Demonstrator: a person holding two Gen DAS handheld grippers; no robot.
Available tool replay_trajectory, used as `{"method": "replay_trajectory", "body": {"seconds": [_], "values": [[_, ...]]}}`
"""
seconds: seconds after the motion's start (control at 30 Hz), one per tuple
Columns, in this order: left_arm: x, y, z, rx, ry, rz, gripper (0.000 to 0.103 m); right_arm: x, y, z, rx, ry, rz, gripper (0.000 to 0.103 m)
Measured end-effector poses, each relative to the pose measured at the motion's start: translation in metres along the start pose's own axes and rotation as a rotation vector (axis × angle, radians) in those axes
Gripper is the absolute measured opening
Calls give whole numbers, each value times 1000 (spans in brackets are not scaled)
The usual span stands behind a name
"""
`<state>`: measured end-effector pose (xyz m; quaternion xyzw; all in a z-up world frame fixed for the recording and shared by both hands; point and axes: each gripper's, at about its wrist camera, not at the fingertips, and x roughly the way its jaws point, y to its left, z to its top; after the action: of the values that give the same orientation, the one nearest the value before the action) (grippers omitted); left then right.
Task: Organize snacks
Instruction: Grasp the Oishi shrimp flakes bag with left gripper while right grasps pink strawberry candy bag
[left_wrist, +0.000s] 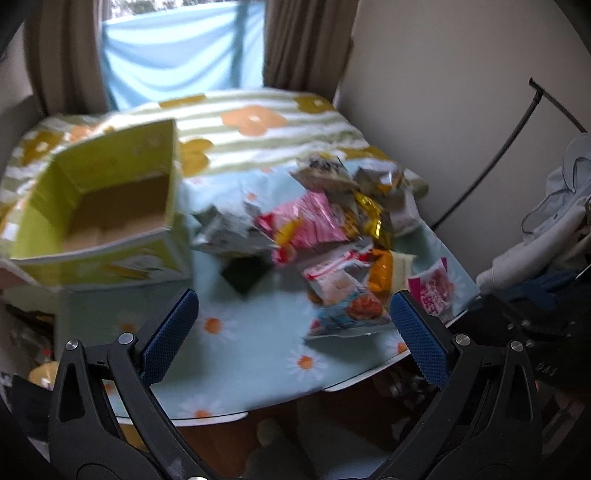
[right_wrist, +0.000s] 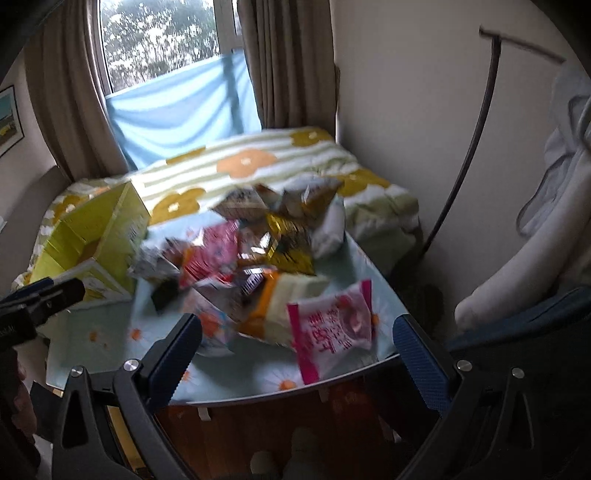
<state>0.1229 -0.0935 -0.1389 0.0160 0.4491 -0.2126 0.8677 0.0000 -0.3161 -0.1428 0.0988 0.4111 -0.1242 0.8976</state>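
A heap of several snack packets (left_wrist: 325, 236) (right_wrist: 258, 266) lies on a small table with a daisy-print cloth (left_wrist: 236, 339) (right_wrist: 110, 339). A pink-and-white packet (right_wrist: 332, 325) (left_wrist: 432, 291) lies nearest the table's right front corner. An open yellow-green cardboard box (left_wrist: 107, 214) (right_wrist: 96, 240) stands on the left, its inside bare. My left gripper (left_wrist: 291, 336) hovers open over the table's front edge, nothing between its fingers. My right gripper (right_wrist: 299, 354) is open too, just in front of the pink packet. The left gripper's tip (right_wrist: 40, 299) shows at the right wrist view's left edge.
Behind the table is a bed with a striped floral blanket (left_wrist: 258, 122) (right_wrist: 240, 162), then a window with brown curtains (right_wrist: 280, 59). A wall stands on the right, with clothes piled on a chair (left_wrist: 554, 221) (right_wrist: 554, 221). Wooden floor (right_wrist: 258, 424) lies below the table edge.
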Motion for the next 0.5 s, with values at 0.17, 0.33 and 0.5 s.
{"method": "replay_trajectory", "body": {"seconds": [0.17, 0.33, 0.5], "values": [[44, -14, 4, -31, 92, -24, 103, 45, -28, -4, 92, 115, 64, 103], [89, -27, 6, -34, 182, -21, 103, 95, -45, -11, 129, 227, 86, 103], [125, -32, 4, -35, 247, 11, 103, 122, -37, -15, -19, 269, 84, 103]]}}
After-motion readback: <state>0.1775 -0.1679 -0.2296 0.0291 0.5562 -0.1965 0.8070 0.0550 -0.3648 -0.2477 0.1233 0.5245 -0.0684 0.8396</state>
